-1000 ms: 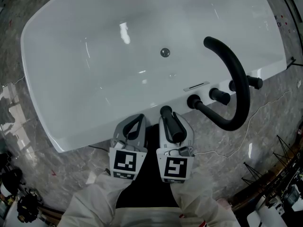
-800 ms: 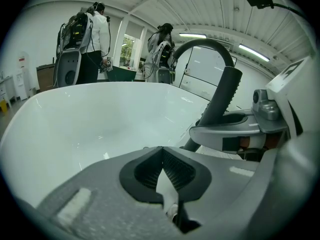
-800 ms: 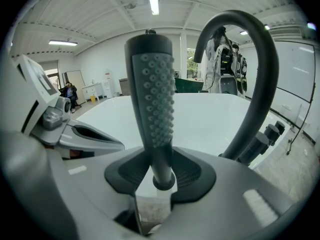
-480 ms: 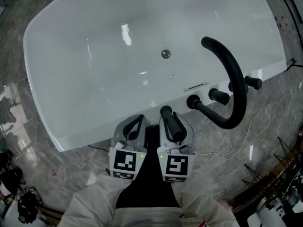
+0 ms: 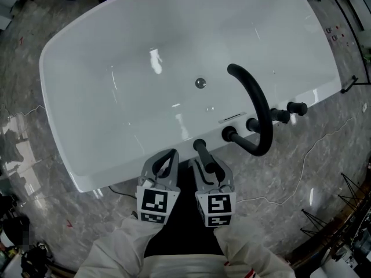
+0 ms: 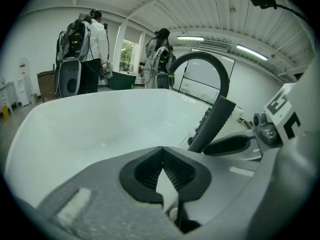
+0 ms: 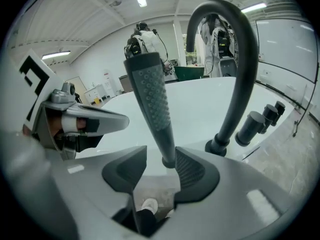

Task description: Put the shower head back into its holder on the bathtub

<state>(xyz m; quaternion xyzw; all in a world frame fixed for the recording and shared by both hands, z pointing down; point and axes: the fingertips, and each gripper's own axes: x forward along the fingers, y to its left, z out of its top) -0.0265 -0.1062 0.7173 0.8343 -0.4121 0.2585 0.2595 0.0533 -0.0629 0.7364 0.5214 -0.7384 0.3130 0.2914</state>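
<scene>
Right gripper view: the shower head is seen between the just-parted jaws of the right gripper; the jaws of the left gripper are closed.

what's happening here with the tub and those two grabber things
A person is working at a white bathtub with a gripper in each hand. The black shower head stands upright at the tub's near rim, beside the curved faucet. The right gripper has just been opening its jaws, which stand apart with the handle between them. The left gripper is shut and empty, alongside.
</scene>
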